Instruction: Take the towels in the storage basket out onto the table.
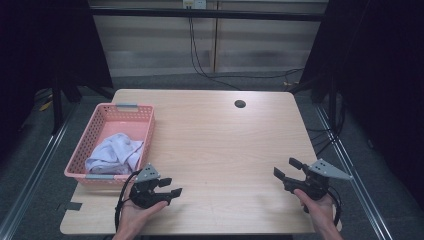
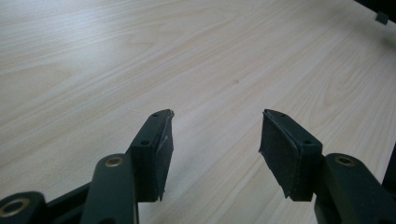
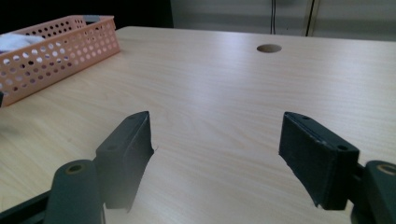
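Black hand-held gripper (image 1: 171, 186) — grey three-cornered plate, trailing cable, seemingly brass-coloured screws

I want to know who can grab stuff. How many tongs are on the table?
2. The left tongs are near the pink basket that holds a white cloth. The right tongs are at the table's right side. Both are open, holding nothing.

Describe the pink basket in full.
The pink basket is a shallow rectangular tray of what looks like plastic, its walls pierced with rows of round holes, with a grey handle piece on each short end. It sits upright at the table's left edge. A crumpled pale cloth lies inside. The left tongs are close by, apart.
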Tool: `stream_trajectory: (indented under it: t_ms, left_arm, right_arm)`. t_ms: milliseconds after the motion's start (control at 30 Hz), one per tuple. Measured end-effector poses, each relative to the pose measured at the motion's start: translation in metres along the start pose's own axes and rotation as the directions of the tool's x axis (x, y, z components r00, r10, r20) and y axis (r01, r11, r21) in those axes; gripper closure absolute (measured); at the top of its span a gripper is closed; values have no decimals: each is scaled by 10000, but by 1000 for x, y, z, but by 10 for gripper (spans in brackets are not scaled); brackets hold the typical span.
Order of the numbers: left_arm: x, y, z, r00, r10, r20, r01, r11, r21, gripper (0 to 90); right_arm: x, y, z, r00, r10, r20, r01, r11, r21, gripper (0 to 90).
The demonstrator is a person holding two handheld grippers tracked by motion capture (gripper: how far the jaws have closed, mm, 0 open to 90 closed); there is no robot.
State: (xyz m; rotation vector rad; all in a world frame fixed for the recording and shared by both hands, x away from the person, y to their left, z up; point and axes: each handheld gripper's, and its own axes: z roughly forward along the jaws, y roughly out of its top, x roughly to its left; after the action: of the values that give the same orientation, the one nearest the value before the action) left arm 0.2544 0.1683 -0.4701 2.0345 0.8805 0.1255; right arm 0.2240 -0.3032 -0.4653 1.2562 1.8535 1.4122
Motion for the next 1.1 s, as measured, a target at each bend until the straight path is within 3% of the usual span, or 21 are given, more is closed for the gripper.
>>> stream_trajectory:
  t_ms: [100,167,200,267,433,500,667,933,1033,1100]
  left_arm:
    - [-1,0,0,10000,-39,22,39,10000,-72,421]
    - [-1,1,2,9999,-103,-97,103,9999,-47,380]
    - [-1,1,2,9999,-91,-109,91,10000,-19,368]
    - [0,2,3,9998,-141,-139,141,9999,-14,362]
    - [2,3,1,9998,-188,-67,188,9998,-25,353]
    - [2,3,-5,9989,-460,37,461,9982,-371,357]
    - [2,9,-20,9995,-303,58,306,9982,-519,399]
    - [11,20,-51,9974,-434,-576,380,9951,-916,385]
    - [18,22,-54,9920,-964,-809,887,9917,-932,422]
    - [20,23,-56,9921,-947,-819,873,9921,-898,414]
  right_arm:
    - [-1,0,-1,9999,108,61,-110,9988,475,256]
    - [-3,0,0,9982,420,-428,-388,9966,727,256]
    - [-3,0,0,9983,386,-439,-349,9960,822,256]
    - [-3,0,-2,9984,246,-517,-204,9966,802,256]
    - [-4,-1,-4,9979,437,-473,-397,9958,825,249]
    - [-4,0,-5,9975,575,-408,-543,9957,753,250]
    - [4,0,-8,9981,249,-566,-204,9966,797,250]
    - [11,-1,-2,9960,196,-877,-77,9910,1337,243]
    - [10,-1,1,9961,108,-881,27,9883,1523,224]
    - [10,-1,2,9962,151,-854,-11,9868,1617,219]
